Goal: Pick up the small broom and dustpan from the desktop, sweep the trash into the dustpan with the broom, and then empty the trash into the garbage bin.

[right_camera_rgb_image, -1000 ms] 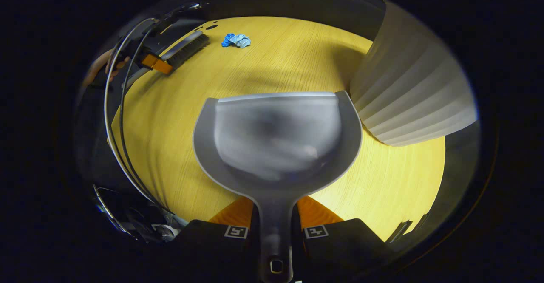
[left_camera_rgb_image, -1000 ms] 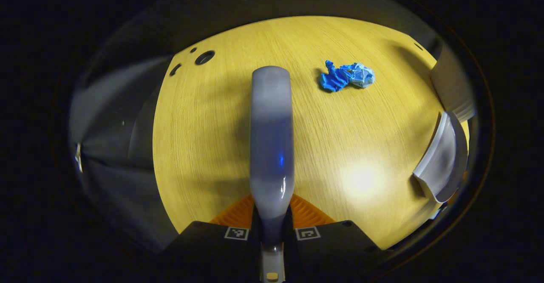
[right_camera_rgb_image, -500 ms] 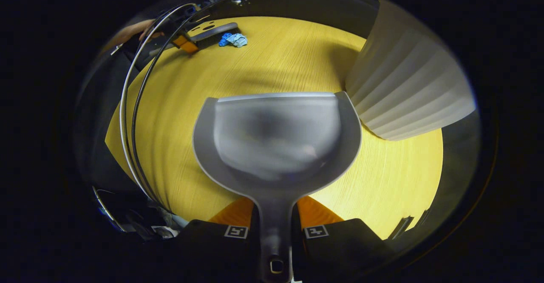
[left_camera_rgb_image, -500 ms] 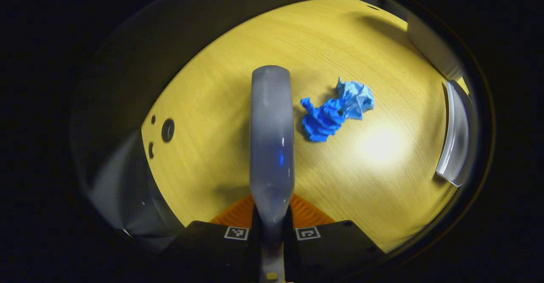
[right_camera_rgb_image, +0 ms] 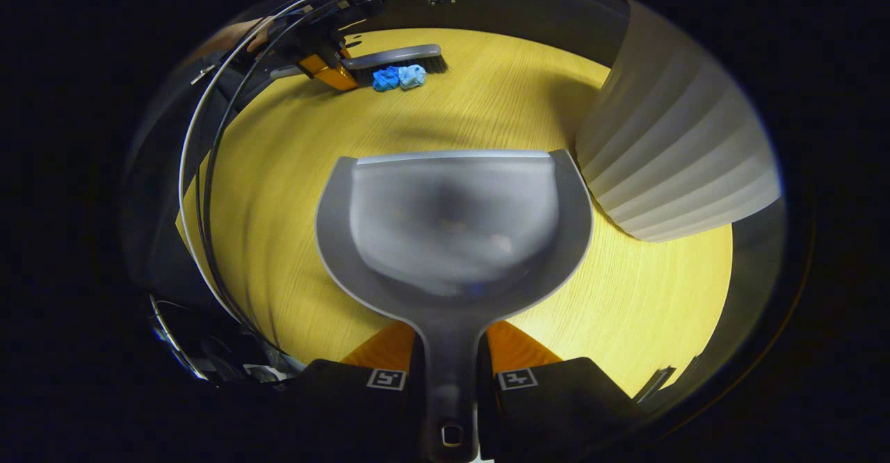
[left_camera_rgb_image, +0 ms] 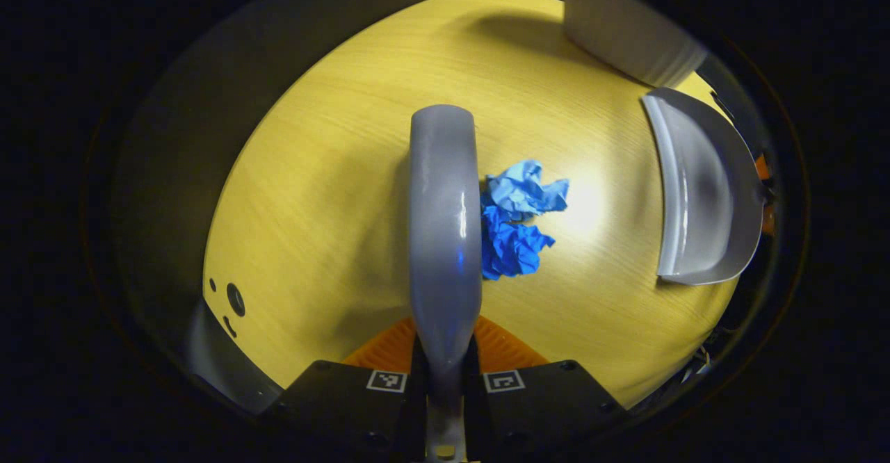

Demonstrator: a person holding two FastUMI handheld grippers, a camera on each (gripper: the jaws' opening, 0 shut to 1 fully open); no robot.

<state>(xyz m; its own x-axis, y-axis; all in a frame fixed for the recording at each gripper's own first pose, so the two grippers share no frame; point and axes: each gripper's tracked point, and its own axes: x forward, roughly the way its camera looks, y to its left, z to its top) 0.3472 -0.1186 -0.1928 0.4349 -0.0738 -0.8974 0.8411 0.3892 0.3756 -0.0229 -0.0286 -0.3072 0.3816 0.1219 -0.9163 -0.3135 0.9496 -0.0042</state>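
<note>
My left gripper (left_camera_rgb_image: pixel 445 355) is shut on the grey broom (left_camera_rgb_image: pixel 443 220), whose back runs straight ahead over the yellow desktop (left_camera_rgb_image: pixel 327 192). Crumpled blue trash (left_camera_rgb_image: pixel 518 220) lies right against the broom's right side. In the right gripper view, my right gripper (right_camera_rgb_image: pixel 450 366) is shut on the handle of the grey dustpan (right_camera_rgb_image: pixel 452 230), held with its mouth facing away. Far ahead of the pan, the broom (right_camera_rgb_image: pixel 396 56) sits behind the blue trash (right_camera_rgb_image: pixel 398 77), with the left gripper (right_camera_rgb_image: pixel 325 68) at its end. The dustpan (left_camera_rgb_image: pixel 702 192) appears at the right of the left gripper view.
A white ribbed garbage bin (right_camera_rgb_image: pixel 685 150) stands at the right of the dustpan, also the bin (left_camera_rgb_image: pixel 626 32) at the top right in the left gripper view. Black cables (right_camera_rgb_image: pixel 208 164) loop along the desk's left edge. Small holes (left_camera_rgb_image: pixel 235 299) mark a desk corner.
The left gripper swung the broom round until it lies against the blue trash. The dustpan has come nearer in the left gripper view. The right gripper stayed nearly still.
</note>
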